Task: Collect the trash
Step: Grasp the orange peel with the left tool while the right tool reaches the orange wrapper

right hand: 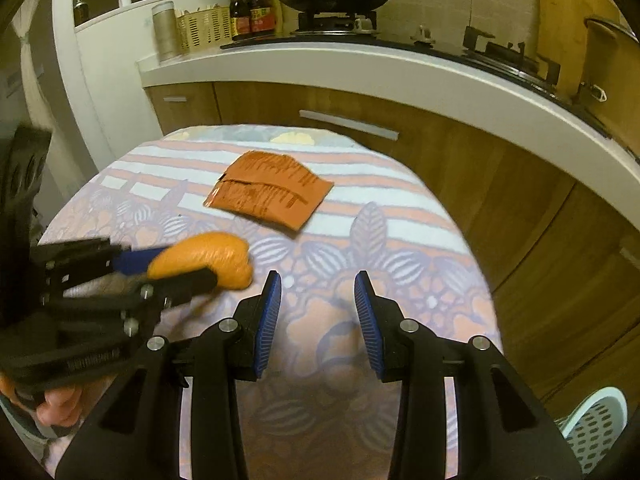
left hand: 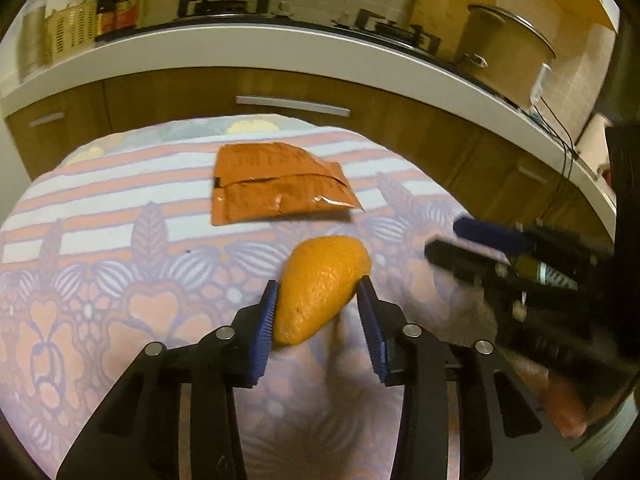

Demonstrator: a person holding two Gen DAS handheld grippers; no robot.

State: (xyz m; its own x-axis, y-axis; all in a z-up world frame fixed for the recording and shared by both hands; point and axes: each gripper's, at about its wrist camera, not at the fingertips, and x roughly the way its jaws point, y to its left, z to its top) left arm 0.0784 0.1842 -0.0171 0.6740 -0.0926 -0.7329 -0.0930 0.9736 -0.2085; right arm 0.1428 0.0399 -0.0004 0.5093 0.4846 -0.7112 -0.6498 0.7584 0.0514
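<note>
An orange peel (left hand: 320,284) sits between the blue pads of my left gripper (left hand: 318,292), which is shut on it and holds it above the patterned cloth. The peel also shows in the right wrist view (right hand: 204,258), held by the left gripper (right hand: 192,270). A torn orange wrapper (left hand: 276,186) lies flat on the cloth beyond the peel; in the right wrist view it (right hand: 268,196) lies ahead. My right gripper (right hand: 318,280) is open and empty above the cloth; in the left wrist view it (left hand: 448,240) is at the right.
The small table has a patterned cloth (right hand: 392,216). Behind it runs a white kitchen counter (right hand: 360,68) with wooden drawers, a wok, sauce bottles (right hand: 252,8) and a pot (left hand: 504,52). A white perforated basket (right hand: 596,428) stands low at the right.
</note>
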